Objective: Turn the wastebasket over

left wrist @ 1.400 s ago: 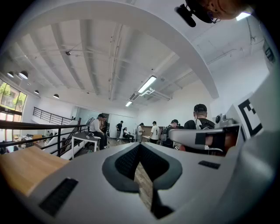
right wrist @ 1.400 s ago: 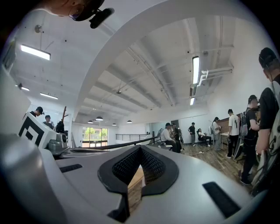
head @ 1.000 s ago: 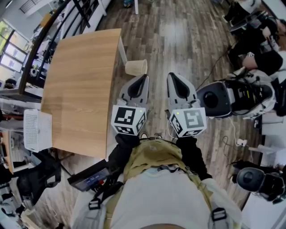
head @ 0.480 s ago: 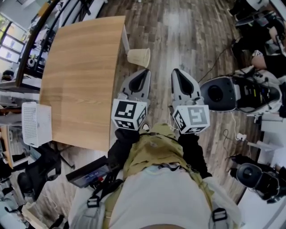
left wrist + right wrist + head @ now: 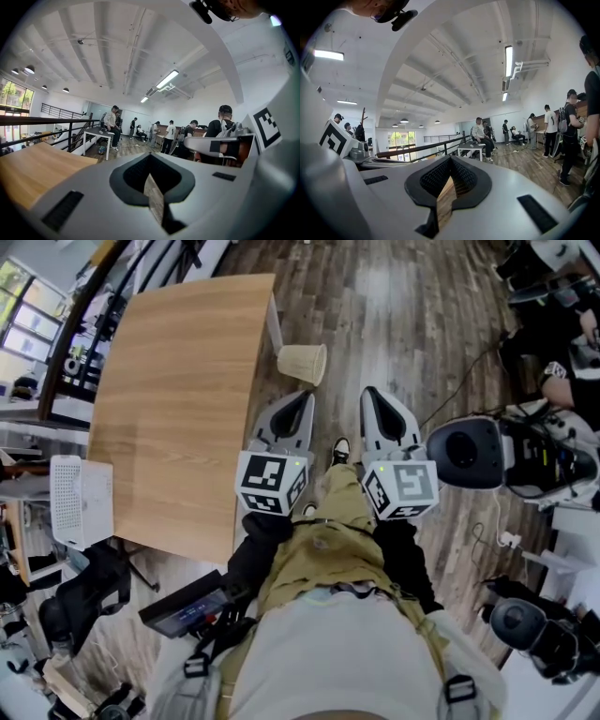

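Observation:
The beige wastebasket (image 5: pixel 302 363) lies on its side on the wooden floor, close to the table's near corner. It shows only in the head view. My left gripper (image 5: pixel 302 401) is held in the air short of the basket, pointing toward it, jaws shut with nothing between them. My right gripper (image 5: pixel 372 395) is beside it to the right, also shut and empty. In the left gripper view the left gripper (image 5: pixel 150 164) points level across the room. The right gripper (image 5: pixel 450 164) does the same in the right gripper view. Neither touches the basket.
A light wooden table (image 5: pixel 178 399) stands to the left, with a white perforated box (image 5: pixel 80 502) beyond its edge. A black and white machine (image 5: pixel 469 451) with cables sits on the floor at right. My shoe (image 5: pixel 339 448) shows between the grippers. Several people stand far off.
Both grippers have sunk a little and moved forward together, still shut. A shoe has come into view between them. The wastebasket lies as before by the table corner.

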Demonstrator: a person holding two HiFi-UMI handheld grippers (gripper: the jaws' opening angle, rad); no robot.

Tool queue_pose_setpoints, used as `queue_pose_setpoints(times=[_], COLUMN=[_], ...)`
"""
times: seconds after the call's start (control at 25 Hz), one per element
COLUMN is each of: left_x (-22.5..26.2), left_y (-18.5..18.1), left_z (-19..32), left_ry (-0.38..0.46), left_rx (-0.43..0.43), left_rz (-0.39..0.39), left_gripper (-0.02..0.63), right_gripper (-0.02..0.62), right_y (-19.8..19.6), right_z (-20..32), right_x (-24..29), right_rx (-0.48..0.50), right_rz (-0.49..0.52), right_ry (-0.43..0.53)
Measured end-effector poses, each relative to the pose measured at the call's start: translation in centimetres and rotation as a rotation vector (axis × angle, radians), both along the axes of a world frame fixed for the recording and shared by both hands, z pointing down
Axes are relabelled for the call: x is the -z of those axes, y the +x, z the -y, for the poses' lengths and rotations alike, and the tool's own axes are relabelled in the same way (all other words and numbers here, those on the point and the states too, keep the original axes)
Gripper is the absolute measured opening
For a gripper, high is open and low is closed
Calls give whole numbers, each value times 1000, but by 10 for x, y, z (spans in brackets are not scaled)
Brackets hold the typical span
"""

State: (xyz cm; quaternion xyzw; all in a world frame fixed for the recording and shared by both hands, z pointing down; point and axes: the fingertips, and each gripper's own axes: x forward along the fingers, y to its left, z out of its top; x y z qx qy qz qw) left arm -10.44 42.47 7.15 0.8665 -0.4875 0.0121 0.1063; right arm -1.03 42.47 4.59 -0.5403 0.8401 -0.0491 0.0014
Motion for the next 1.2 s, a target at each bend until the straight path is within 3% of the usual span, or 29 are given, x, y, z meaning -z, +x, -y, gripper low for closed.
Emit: queue_pose_setpoints(times=[0.4, 0.64, 0.8, 1.2], left_x=[1, 13, -2, -77], left_y=[0, 33, 42, 42], left_z=[158, 266, 312, 372], left_ry=[8, 29, -34, -214], left_rx=[114, 120, 132, 127], left_rz=[59, 101, 119, 121], left_gripper=[-3, -3, -3, -3], right_gripper=[19, 18, 18, 18], right_y=[6, 23, 31, 45], right_z=[172, 287, 333, 386], right_x=[-3, 3, -5, -76], right_rx=[109, 163, 183, 159], right_rz=[77, 124, 141, 109], right_ry=[-5, -24, -64, -240])
